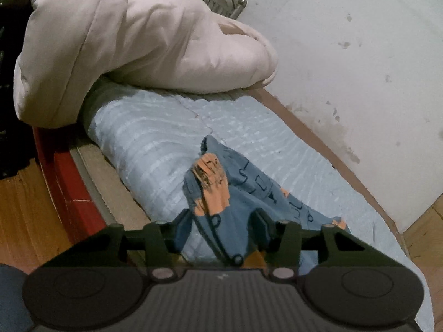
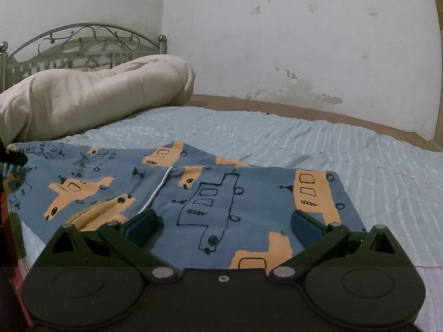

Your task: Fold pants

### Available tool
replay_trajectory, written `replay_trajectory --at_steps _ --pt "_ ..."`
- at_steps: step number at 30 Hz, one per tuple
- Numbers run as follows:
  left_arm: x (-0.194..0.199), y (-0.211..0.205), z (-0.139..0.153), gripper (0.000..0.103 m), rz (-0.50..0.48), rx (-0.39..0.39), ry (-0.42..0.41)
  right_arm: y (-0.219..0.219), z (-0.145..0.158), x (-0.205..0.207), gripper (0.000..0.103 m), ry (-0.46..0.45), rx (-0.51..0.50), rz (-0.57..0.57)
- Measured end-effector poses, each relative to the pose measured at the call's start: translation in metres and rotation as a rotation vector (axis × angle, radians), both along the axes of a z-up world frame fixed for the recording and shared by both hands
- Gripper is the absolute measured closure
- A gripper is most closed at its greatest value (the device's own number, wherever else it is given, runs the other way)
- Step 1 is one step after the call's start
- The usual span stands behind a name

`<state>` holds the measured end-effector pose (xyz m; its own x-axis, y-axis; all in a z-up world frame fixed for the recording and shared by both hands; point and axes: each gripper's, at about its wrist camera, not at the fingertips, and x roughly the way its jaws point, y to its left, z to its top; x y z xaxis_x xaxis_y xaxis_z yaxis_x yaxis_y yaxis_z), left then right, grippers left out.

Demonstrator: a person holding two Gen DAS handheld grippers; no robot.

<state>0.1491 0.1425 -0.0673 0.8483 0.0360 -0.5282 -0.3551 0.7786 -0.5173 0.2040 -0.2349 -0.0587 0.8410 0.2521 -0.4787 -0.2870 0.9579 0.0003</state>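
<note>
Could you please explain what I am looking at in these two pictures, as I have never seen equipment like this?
There is no robot here. A person holds a two-fingered claw in each hand, and a wide-angle camera on each looks along its fingers. One picture is from the left claw, the other from the right claw. On the light blue ribbed bedsheet lie blue pants printed with orange vehicles, and a rolled cream quilted duvet sits behind them. The left claw appears to pinch a bunched ridge of the pants. The right claw is open over them, holding nothing.
</note>
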Motion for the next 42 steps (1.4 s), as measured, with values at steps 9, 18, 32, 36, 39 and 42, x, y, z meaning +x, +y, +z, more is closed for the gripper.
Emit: replay_trajectory --at_steps 9,18,32,36,39,42 --pt "0.009 0.013 -0.007 0.05 0.055 -0.092 0.02 -0.002 0.0 -0.001 0.001 -0.002 0.009 0.003" --pt "0.009 0.002 0.01 0.095 0.071 0.007 0.016 -0.001 0.008 -0.008 0.001 -0.052 0.014 -0.031" --pt "0.024 -0.066 0.079 0.099 -0.1 0.325 -0.149 0.006 0.009 -0.012 0.001 -0.08 0.057 0.038" --pt "0.033 -0.107 0.112 0.099 -0.272 0.408 -0.259 -0.02 0.027 -0.023 0.001 -0.131 0.081 -0.033" --pt "0.039 -0.15 0.129 0.099 -0.446 0.459 -0.325 -0.048 0.035 -0.031 0.001 -0.156 0.063 -0.095" --pt "0.045 -0.201 0.134 0.098 -0.611 0.523 -0.355 -0.077 0.039 -0.039 0.001 -0.168 0.041 -0.181"
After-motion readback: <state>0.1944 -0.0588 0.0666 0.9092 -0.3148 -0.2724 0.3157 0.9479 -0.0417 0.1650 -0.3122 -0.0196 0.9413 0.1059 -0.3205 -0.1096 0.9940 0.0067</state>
